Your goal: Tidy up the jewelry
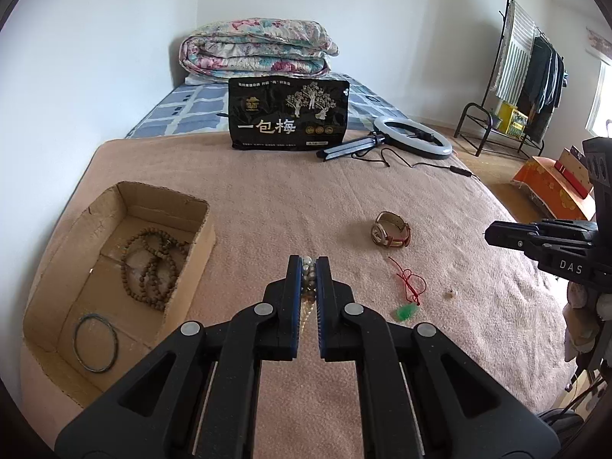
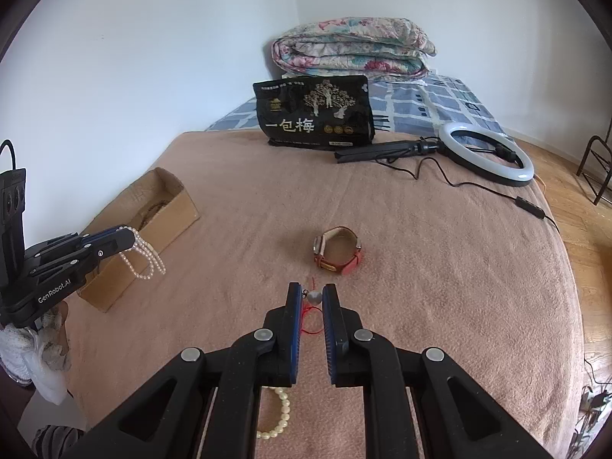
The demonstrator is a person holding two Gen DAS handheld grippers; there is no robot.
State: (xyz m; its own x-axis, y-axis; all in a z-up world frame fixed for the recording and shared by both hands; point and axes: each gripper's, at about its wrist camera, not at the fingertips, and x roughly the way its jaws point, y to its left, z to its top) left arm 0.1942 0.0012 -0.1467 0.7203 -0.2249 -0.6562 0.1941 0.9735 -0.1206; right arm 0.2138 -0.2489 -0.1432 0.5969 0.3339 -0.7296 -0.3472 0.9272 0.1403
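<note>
Two fisheye views, each looking forward along its own gripper, low and close over a bed with a pink blanket (image 1: pixel 267 199). Both face the far wall and share the black bag (image 1: pixel 289 114) (image 2: pixel 315 113), ring light (image 1: pixel 413 137) (image 2: pixel 485 153), watch (image 1: pixel 391 228) (image 2: pixel 338 250) — and cardboard box (image 1: pixel 114 267) (image 2: pixel 153 222) at left.

Pinkish-tan blanket (image 1: pixel 267 199); plain brown cardboard box (image 1: pixel 61 267) holding dark brown wooden beads (image 1: pixel 153 264) and a dark green ring (image 1: pixel 95 342). Cream-white pearl strand (image 2: pixel 143 256) — glossy; watch (image 1: pixel 391 228) with red strap; red cord (image 1: pixel 409 281) ending in a green pendant (image 1: pixel 405 312). Black snack bag (image 1: pixel 289 114) — gold and white print. Floral quilt (image 1: pixel 256 48) in pink and teal.
</note>
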